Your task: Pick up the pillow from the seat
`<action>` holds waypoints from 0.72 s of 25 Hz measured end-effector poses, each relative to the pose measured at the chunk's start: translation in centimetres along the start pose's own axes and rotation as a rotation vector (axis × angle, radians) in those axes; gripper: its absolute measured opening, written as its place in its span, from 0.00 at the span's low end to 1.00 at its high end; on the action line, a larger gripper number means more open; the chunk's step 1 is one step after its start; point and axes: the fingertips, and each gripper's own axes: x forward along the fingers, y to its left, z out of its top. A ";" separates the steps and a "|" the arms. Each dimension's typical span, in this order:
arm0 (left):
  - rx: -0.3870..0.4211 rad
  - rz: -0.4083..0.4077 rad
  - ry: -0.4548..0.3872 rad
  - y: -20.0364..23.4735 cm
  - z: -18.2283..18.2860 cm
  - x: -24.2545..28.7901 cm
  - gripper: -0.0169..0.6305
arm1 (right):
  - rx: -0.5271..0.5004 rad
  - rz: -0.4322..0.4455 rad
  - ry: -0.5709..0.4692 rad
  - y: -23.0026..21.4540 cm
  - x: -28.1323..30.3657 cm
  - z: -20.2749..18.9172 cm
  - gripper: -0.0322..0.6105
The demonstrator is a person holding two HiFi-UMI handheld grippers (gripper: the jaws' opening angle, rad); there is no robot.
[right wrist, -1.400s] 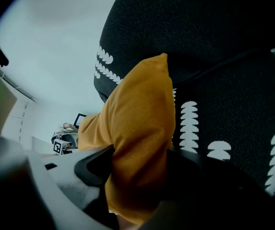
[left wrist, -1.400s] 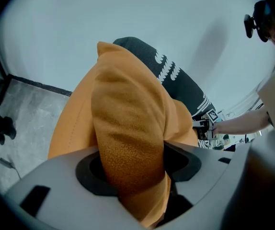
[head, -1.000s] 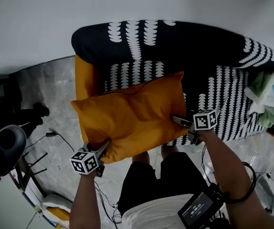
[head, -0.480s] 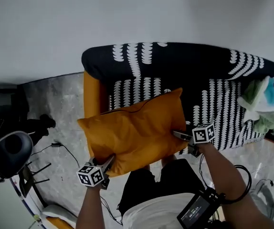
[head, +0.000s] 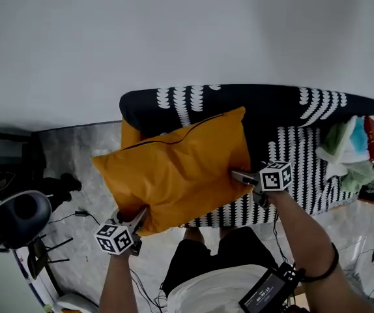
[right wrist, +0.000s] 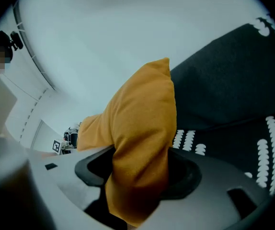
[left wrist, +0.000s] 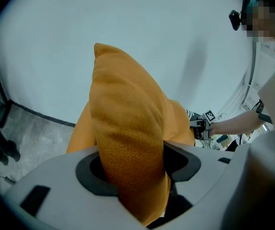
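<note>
An orange pillow [head: 177, 171] hangs in the air in front of a black sofa with white patterned stripes [head: 291, 122], lifted off its seat. My left gripper [head: 138, 218] is shut on the pillow's near left corner [left wrist: 130, 166]. My right gripper [head: 239, 177] is shut on its right edge [right wrist: 140, 176]. In both gripper views the orange fabric fills the gap between the jaws. The opposite gripper [left wrist: 200, 126] shows small past the pillow in the left gripper view.
A second orange cushion [head: 130, 135] leans at the sofa's left end. Crumpled green, blue and red cloths [head: 353, 149] lie at its right end. A dark round chair [head: 14, 217] and cables sit on the marble floor at left. A pale wall stands behind.
Both grippers have raised the pillow up and away from the seat; it now hangs higher against the sofa back, tilted with its left end lower.
</note>
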 end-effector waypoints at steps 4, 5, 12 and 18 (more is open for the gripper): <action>0.059 0.003 -0.068 -1.1 4.3 -1.3 0.45 | -0.069 0.014 -0.065 2.1 -1.2 4.3 0.49; 0.073 0.005 -0.084 -1.5 5.2 -1.6 0.45 | -0.086 0.018 -0.079 2.5 -1.6 5.2 0.49; 0.141 0.011 -0.168 -4.4 8.8 -3.6 0.45 | -0.166 0.031 -0.152 5.1 -4.5 9.0 0.49; 0.177 0.006 -0.207 -7.4 9.8 -5.4 0.45 | -0.218 0.028 -0.180 6.9 -8.0 10.0 0.49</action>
